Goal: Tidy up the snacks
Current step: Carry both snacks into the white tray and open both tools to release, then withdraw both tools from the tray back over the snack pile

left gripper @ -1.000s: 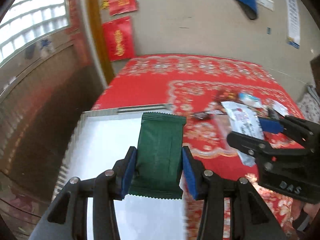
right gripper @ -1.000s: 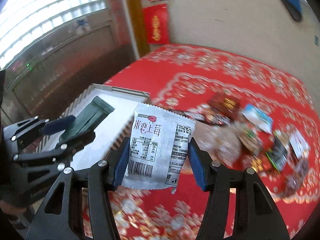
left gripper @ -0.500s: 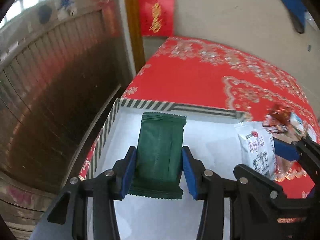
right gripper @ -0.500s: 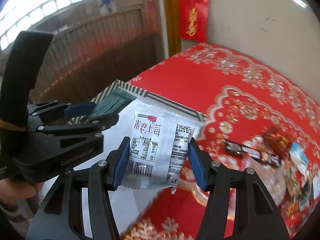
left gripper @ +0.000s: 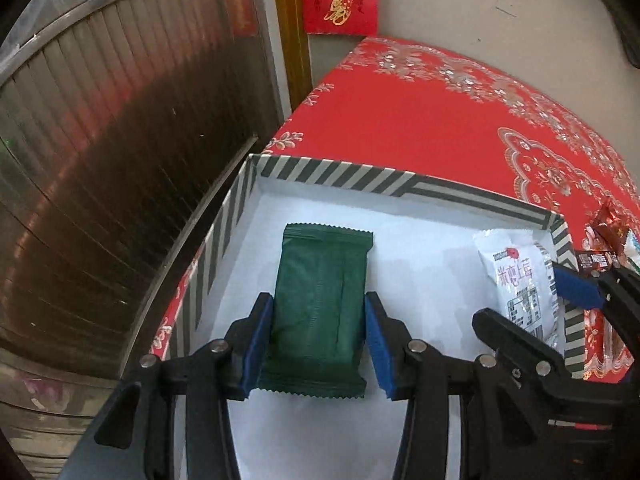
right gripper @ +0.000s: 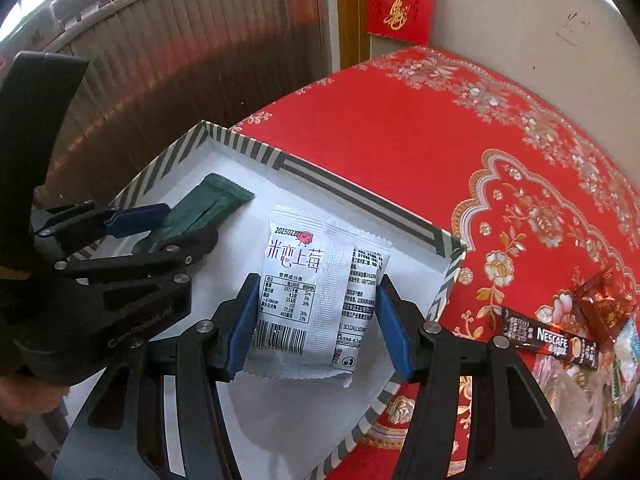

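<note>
Two grippers hang side by side over the white inside of a striped box [left gripper: 400,184] on a red cloth [left gripper: 420,120]: the left gripper [left gripper: 318,336] is clamped on a green packet [left gripper: 320,300], the right gripper [right gripper: 316,324] on a white packet [right gripper: 308,292], each packet sticking out ahead between the blue pads. Beyond the box wall to the right gripper's right, more snacks [right gripper: 560,340] lie in a heap on the cloth.

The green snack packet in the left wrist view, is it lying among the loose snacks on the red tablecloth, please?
No, the green snack packet sits between the left gripper's fingers over the striped box.
</note>
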### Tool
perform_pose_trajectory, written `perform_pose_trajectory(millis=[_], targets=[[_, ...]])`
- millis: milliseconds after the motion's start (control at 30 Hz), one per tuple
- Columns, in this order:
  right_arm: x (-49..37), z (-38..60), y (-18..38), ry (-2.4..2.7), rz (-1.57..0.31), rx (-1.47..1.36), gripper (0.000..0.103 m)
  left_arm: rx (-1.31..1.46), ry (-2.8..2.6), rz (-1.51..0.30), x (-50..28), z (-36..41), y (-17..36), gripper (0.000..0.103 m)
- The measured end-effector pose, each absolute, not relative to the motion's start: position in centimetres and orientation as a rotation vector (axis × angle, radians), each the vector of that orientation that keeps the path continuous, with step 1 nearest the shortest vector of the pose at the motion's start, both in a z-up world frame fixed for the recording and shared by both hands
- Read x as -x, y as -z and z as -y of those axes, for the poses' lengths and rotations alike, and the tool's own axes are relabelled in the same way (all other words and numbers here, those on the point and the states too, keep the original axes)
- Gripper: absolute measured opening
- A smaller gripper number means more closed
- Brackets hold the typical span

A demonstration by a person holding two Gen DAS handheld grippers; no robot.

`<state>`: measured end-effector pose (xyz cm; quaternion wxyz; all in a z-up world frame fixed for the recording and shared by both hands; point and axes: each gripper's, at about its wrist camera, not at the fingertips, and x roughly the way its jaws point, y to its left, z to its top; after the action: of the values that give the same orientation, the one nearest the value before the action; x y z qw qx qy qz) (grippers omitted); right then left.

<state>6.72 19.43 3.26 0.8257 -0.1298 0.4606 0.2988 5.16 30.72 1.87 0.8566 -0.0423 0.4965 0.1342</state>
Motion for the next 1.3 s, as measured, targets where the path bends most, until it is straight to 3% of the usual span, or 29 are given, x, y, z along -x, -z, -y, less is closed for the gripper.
perform_pose_trajectory(millis=[167, 333, 533, 733, 1000, 1300], targets=[[-7.0, -19.1, -3.3, -0.644, -0.993, 0.231, 0.058, 0.094, -0.297, -1.042, -4.9, -30.9, -1.8, 0.054], [-7.1, -18.6, -3.3, -0.664, -0.997, 0.196, 0.058, 0.116, -0.3, -1.048, -4.9, -31.2, -1.9, 0.078], [-6.2, -17.9, -4.2, -0.699, -0.973, 0.167, 0.058, 0.151, -0.305, -1.02, -3.6, -31.2, -3.1, 0.086], [-5.9, -17.7, -5.1, -0.681, -0.945, 0.176, 0.069, 0.192, -0.338, -0.995, -2.6, -32.0, -3.9, 0.09], [-4.2, -16.6, -6.6, -0.676, -0.901, 0.193, 0.069, 0.184, -0.341, -0.939, -0.5, -30.5, -5.6, 0.09], [-0.7, -10.3, -8.6, -0.644, -0.836, 0.133, 0.069, 0.134, -0.274, -0.82, 2.6, -24.0, -8.2, 0.098]])
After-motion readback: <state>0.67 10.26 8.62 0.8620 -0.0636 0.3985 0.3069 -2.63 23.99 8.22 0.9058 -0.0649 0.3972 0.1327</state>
